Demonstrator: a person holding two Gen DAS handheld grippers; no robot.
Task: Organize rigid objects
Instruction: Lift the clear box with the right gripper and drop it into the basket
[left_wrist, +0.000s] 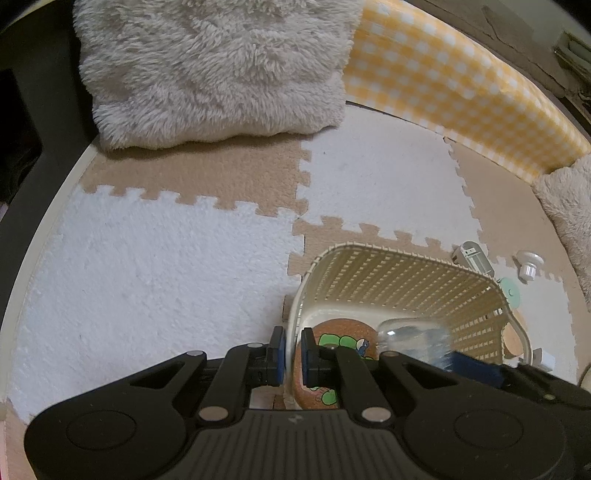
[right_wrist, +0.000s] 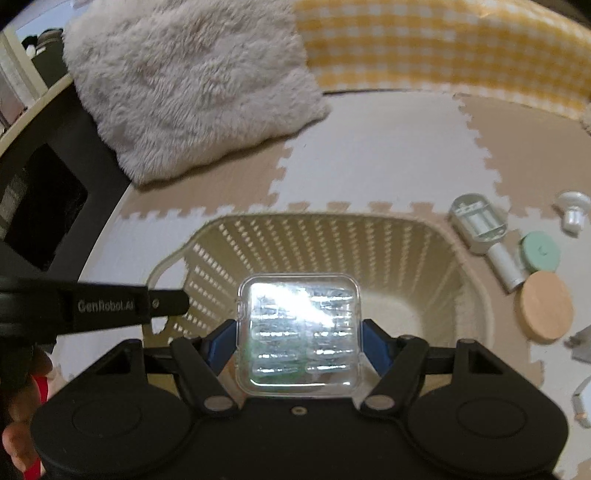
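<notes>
Two wrist views look down on a floor of interlocking beige and white foam mats (left_wrist: 155, 266), with a fluffy grey cushion (left_wrist: 214, 70) at twelve o'clock and a yellow checked cushion (left_wrist: 454, 77) toward one o'clock. In the left wrist view, the left gripper (left_wrist: 293, 354) sits at six o'clock with its blue-padded jaws pinched tight on the near rim of a cream woven-look basket (left_wrist: 388, 273), one pad outside the wall and one inside. On the basket floor, just past the pads, lies a round cork coaster with a green cartoon print (left_wrist: 332, 341). At three o'clock of the left gripper, a blurred clear shape hangs over the basket. In the right wrist view, the right gripper (right_wrist: 299, 343) holds a clear square plastic case (right_wrist: 299, 332) between its blue pads, jaws spread wide to clasp its two sides; the case hangs above the basket's (right_wrist: 314, 240) open mouth, and glare hides its contents. The left gripper's black finger reaches in from nine o'clock to the basket rim. Outside the basket, at about two to three o'clock on the mat, lie a grey and white oblong device with a tube handle (right_wrist: 480, 229), a mint green round lid (right_wrist: 540, 252), a plain cork disc (right_wrist: 546, 312) touching that lid's edge, and, farther out, a small white knob-shaped piece (right_wrist: 572, 210). A sliver of the person's hand and a red sleeve show at eight o'clock.
</notes>
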